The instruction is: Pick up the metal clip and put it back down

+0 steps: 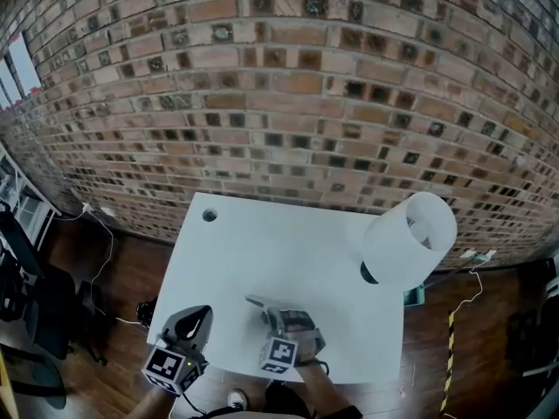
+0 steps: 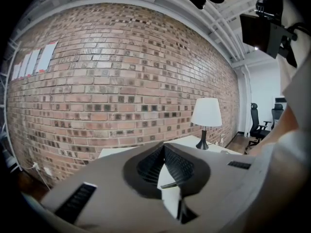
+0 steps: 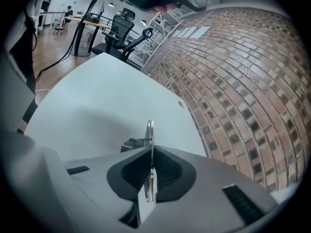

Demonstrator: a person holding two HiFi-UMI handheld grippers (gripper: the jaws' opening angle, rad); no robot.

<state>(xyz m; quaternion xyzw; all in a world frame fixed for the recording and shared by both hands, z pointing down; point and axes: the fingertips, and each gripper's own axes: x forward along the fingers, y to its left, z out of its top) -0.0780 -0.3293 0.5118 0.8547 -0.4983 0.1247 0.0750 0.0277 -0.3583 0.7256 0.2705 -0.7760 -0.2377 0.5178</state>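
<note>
1. Right gripper (image 3: 151,149): I read the jaws as closed to a sliver, clamped on the metal clip (image 3: 150,130). The clip shows edge-on as a thin bright plate standing past the tips. A bent part peeks out on one side; the rest is buried between the pads.
2. Clip's place: in the right gripper, over the near part of the white table (image 1: 288,251). I cannot tell whether it touches the top.
3. Left gripper (image 2: 164,148): tips pressed together, nothing between them, at the table's near left corner.
4. Lamp (image 1: 409,236): from the head view its white shade covers nearly all of the dark base.
5. Paper sheets (image 2: 34,62) on the brick wall (image 1: 262,103): too small to read.
6. Marker cube (image 1: 278,354): black-and-white square pattern.
</note>
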